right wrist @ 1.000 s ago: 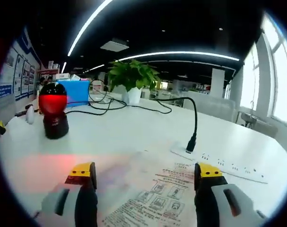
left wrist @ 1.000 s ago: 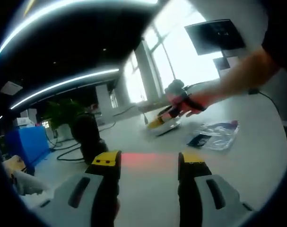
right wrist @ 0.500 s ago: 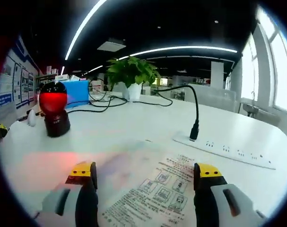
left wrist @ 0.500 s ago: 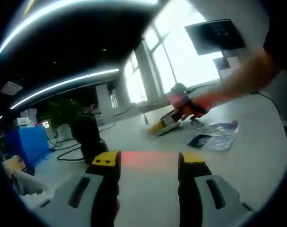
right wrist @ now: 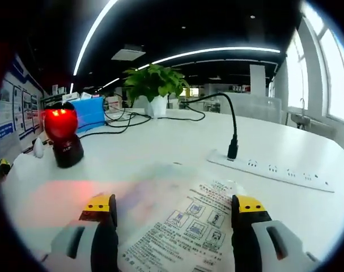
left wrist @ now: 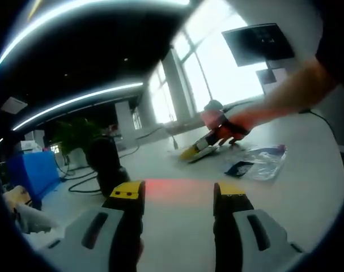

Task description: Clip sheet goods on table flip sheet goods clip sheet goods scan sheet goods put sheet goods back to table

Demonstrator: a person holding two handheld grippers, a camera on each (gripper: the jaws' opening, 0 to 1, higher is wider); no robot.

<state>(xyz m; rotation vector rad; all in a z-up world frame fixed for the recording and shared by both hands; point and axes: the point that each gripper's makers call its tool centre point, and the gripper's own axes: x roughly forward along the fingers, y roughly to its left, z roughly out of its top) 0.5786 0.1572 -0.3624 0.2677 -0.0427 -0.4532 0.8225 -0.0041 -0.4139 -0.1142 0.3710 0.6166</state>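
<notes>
Printing on packet [right wrist: 186, 229] reads in right gripper view.

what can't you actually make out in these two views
- Printed sheet, right gripper view: print too small to read, and its near edge runs out of the picture between the open right claw.
- Right claw's tips, left gripper view: blurred, so whether they touch the sheet is unclear.
- Scanner, left gripper view: dark against the light, front unseen.
- Left claw: open over bare table.
</notes>
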